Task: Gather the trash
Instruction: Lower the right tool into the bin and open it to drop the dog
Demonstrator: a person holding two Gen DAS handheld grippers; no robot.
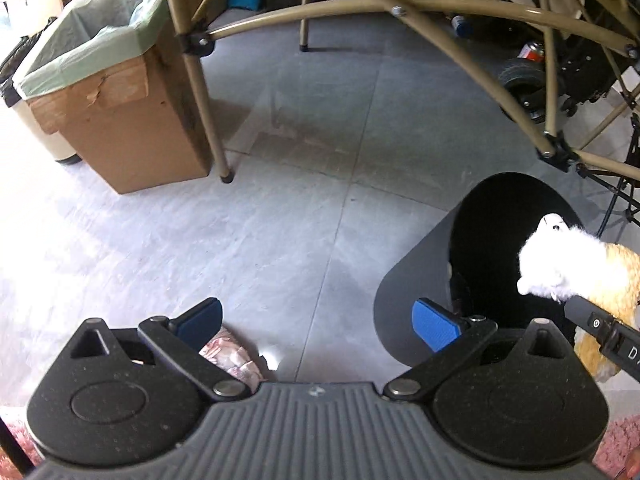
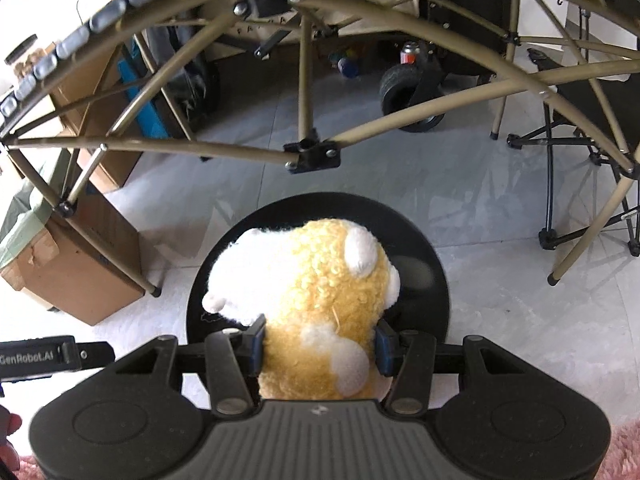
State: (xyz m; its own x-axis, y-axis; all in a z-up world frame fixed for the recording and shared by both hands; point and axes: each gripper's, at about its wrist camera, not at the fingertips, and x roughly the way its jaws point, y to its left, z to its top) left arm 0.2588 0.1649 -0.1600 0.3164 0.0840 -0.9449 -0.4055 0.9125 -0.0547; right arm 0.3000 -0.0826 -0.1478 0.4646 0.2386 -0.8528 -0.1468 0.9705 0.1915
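Plush toy [image 2: 320,300], yellow with white patches, is sitting clamped between the blue pads of the right gripper [image 2: 320,350], whose fingers [image 2: 256,344] are pressing into its sides at a middling width. The toy is hanging directly above the open mouth of a dark round bin [image 2: 436,280], which is standing on the grey tiled floor [image 2: 500,320]; whether the toy is touching the rim I cannot tell. In the left wrist view the same toy [image 1: 560,264] is showing at the right edge over the bin [image 1: 412,280], with the arm of the right gripper beneath it.

The left gripper [image 1: 318,324] is pointing down at the floor [image 1: 280,220] beside the bin, its blue-padded fingers [image 1: 200,322] standing wide apart with nothing between them. A crumpled pinkish patterned thing [image 1: 232,356] is lying on the floor just under the left finger.

A cardboard box [image 1: 132,136] lined with a pale green bag [image 1: 96,36] is standing well apart to the left, next to a leg of the tan folding frame [image 1: 208,120] that is arching over the scene. A pink fuzzy rug [image 2: 624,452] is showing at the lower corner.
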